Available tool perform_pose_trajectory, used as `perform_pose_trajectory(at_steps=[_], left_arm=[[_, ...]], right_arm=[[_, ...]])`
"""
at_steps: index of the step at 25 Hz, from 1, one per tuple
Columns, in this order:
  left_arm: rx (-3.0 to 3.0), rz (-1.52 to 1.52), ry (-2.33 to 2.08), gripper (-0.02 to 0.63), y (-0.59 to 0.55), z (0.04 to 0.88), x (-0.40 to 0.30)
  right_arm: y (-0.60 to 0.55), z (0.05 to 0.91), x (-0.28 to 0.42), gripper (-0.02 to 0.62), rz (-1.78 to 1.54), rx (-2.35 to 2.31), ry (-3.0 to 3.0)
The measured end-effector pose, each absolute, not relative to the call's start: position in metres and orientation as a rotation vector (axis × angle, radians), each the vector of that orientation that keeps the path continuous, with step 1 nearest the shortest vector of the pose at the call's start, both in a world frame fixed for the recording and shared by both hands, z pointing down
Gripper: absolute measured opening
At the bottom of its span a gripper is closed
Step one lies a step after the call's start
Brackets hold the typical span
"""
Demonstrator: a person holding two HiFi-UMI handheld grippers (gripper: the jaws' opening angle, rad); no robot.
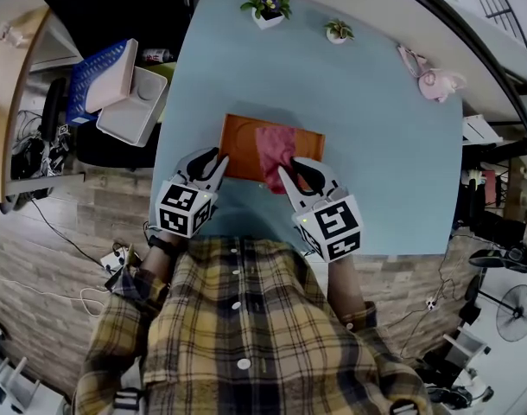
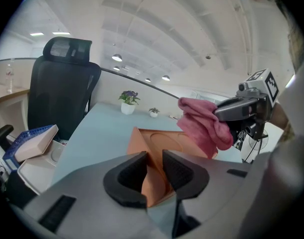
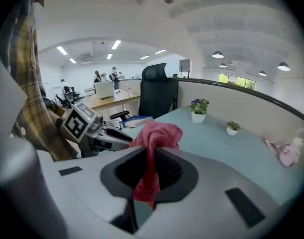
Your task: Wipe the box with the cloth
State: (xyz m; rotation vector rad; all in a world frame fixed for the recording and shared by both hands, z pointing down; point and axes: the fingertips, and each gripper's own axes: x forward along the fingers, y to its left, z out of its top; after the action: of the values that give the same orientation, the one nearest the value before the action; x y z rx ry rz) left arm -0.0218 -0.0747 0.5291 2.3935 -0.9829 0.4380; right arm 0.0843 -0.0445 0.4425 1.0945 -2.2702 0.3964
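Observation:
A flat orange box [image 1: 246,141] lies near the front edge of the light blue table [image 1: 376,162]. My left gripper [image 1: 213,164] is shut on its near left corner; in the left gripper view the orange edge [image 2: 157,138] fills the gap between the dark pads [image 2: 124,176]. My right gripper [image 1: 291,173] is shut on a pink cloth [image 1: 275,150], which hangs bunched over the right part of the box. The cloth [image 3: 157,133] runs down between the right gripper's pads [image 3: 169,171]. From the left gripper view the cloth [image 2: 204,126] hangs above the box.
Two small potted plants [image 1: 268,3] [image 1: 338,31] stand at the table's far edge. A pink object [image 1: 436,80] lies at the far right. White bins and a blue basket [image 1: 125,93] sit left of the table beside a black office chair [image 2: 67,83].

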Motion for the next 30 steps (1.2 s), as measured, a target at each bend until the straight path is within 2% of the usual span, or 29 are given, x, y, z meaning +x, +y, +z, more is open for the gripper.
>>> perform_pose_trajectory(at_steps=[5,10,21,30], left_arm=[[2.393,0.437,-0.980,0.097,-0.074,0.530,-0.021],[2.386,0.423,-0.973,0.097,-0.073,0.530,-0.021],[2.395,0.422,-0.969,0.098,-0.073,0.530,-0.020],[2.395,0.422,-0.971,0.099,-0.074,0.529,-0.022]], right_arm=[[-0.037,0.475,0.022,0.049,0.476,0.919,-2.327],[-0.034,0.502,-0.002,0.049,0.520,0.830,-2.293],[-0.034,0.524,0.009,0.049,0.456,0.821,-2.211],[-0.025,0.528,0.052,0.049,0.463,0.881,-2.123]])
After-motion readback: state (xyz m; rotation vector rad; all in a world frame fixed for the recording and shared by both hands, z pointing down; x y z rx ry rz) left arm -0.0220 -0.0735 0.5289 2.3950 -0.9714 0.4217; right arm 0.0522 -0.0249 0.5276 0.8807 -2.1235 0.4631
